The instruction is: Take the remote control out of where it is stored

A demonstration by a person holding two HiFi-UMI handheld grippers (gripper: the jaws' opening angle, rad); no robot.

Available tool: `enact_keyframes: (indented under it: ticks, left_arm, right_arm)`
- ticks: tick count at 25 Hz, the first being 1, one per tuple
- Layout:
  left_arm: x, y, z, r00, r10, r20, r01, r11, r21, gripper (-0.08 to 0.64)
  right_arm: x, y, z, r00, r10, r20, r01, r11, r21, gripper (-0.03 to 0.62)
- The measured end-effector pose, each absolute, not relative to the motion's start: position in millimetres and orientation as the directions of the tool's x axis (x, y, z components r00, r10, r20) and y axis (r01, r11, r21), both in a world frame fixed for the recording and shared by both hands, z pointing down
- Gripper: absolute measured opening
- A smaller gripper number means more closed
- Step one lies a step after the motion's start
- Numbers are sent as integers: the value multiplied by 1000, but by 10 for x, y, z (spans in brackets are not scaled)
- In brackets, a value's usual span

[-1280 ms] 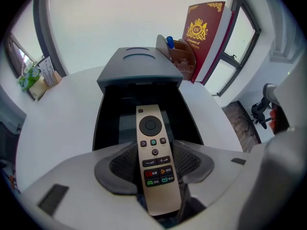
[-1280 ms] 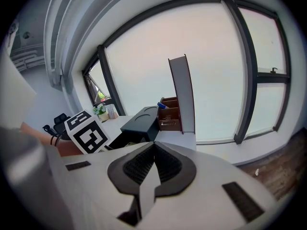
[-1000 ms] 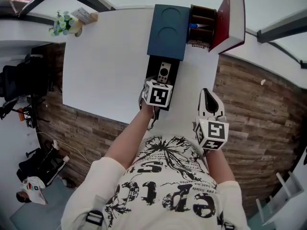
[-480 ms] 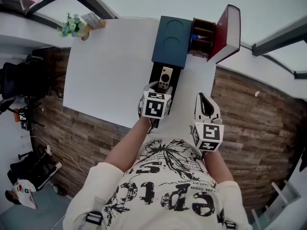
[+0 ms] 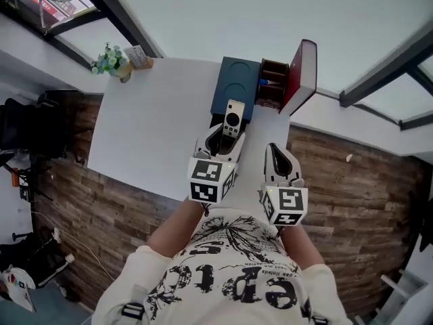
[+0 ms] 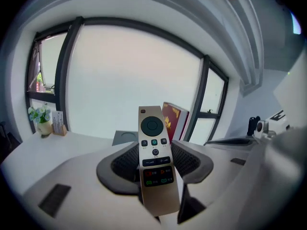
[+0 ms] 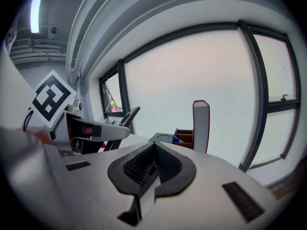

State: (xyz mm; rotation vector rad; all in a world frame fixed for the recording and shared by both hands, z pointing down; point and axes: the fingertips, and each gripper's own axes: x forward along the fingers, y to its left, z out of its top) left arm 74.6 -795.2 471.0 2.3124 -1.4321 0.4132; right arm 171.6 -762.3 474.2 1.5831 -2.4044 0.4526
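My left gripper is shut on a gold remote control, lifted clear above the table. In the left gripper view the remote stands upright between the dark jaw pads, buttons facing the camera. The dark blue storage box lies on the white table just beyond it; its drawer is hidden behind the gripper. My right gripper hovers to the right of the left one, shut with nothing between its jaws; in the right gripper view its pads meet.
A red book stands upright beside a brown wooden organiser at the table's back right. A small potted plant and a card holder sit at the far left corner. Wood floor surrounds the table.
The left gripper has lifted the remote up out of the box's open drawer and raised it toward me. The right gripper stayed shut and rose slightly. My head view shifted.
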Motion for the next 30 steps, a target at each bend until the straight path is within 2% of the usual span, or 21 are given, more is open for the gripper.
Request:
enact_keyframes:
  ticks: [6,13,19,30]
  left_arm:
    - [706,-7884,3978,446,-868,217,-895,-426,134,220]
    - [577,-7854,3481,449,-893,33,-891,-444,89,221]
    - [472,-7883,3401,454,-891,7,-890,-452,62,219]
    - [460,-7945,3390,476,-879,-1,-876,-474,84,219]
  right_arm:
    - [1776,-7681,4284,-369,-895,250,-929,358,-90,2]
    - [1747,-7746,3938,-354,-921,162,-935,350,-53,2]
    - [1688,-7758,3698,-338,-938,74,-941,336,-41,2]
    - [1630,-7848,3683,-334,-938,89,-943,333,-23,2]
